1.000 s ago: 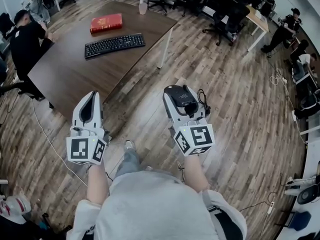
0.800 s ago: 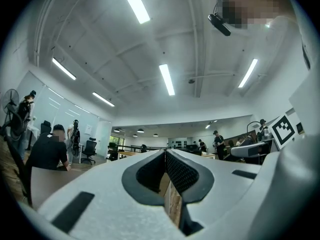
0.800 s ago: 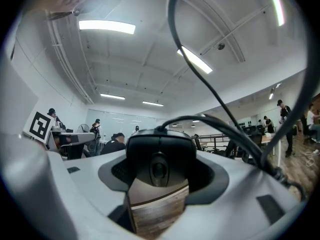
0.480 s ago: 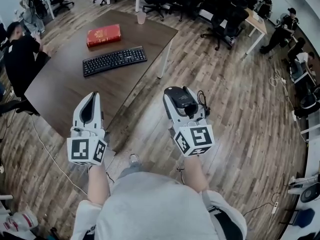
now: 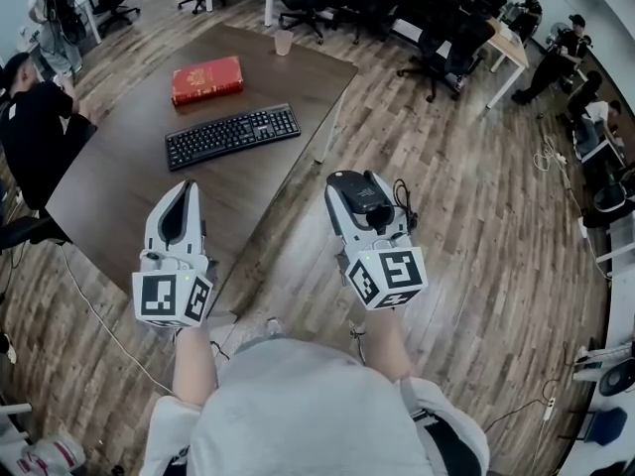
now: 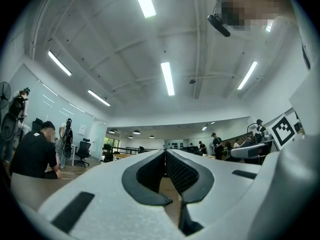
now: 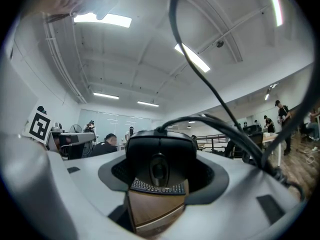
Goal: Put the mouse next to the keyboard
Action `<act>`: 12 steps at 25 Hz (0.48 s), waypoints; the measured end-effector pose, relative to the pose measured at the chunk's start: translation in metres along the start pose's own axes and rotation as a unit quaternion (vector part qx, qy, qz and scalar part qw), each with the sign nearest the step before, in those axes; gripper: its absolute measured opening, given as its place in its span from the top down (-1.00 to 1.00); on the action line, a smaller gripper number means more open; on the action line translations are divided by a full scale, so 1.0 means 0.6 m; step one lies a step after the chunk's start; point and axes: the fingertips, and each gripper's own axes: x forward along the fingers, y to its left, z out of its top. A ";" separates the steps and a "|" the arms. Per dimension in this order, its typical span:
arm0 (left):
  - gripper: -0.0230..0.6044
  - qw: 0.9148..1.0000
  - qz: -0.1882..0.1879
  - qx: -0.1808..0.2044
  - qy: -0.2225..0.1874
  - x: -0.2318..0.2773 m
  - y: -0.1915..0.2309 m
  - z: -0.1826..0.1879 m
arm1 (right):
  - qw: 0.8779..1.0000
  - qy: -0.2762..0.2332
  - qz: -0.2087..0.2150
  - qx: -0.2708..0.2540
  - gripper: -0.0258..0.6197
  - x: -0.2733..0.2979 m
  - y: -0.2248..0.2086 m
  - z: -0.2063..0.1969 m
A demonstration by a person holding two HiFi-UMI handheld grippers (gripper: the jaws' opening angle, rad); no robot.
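Observation:
A black keyboard (image 5: 233,135) lies on the dark brown table (image 5: 129,167), with its near end toward the table's right edge. My right gripper (image 5: 349,179) hangs over the wooden floor to the right of the table, shut on a black wired mouse (image 5: 359,192) whose cable (image 5: 405,198) loops off to the right. In the right gripper view the mouse (image 7: 160,159) fills the space between the jaws, with the keyboard (image 7: 155,186) showing small below it. My left gripper (image 5: 180,190) is over the table's near part, shut and with nothing in it; its pads (image 6: 175,170) meet at the tips.
A red book (image 5: 206,78) lies beyond the keyboard and a plastic cup (image 5: 284,43) stands at the table's far edge. A person in black (image 5: 25,117) sits at the table's left side. Office chairs (image 5: 437,38) and more people stand farther back.
The table, keyboard and book have drawn nearer and lower in the head view as I walk forward. Both grippers keep the same pose, the mouse still held.

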 end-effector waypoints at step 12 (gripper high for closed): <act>0.89 1.000 -0.011 -0.020 0.009 0.050 0.060 -0.021 | 1.000 0.015 -0.014 -0.007 0.15 0.062 0.009 -0.005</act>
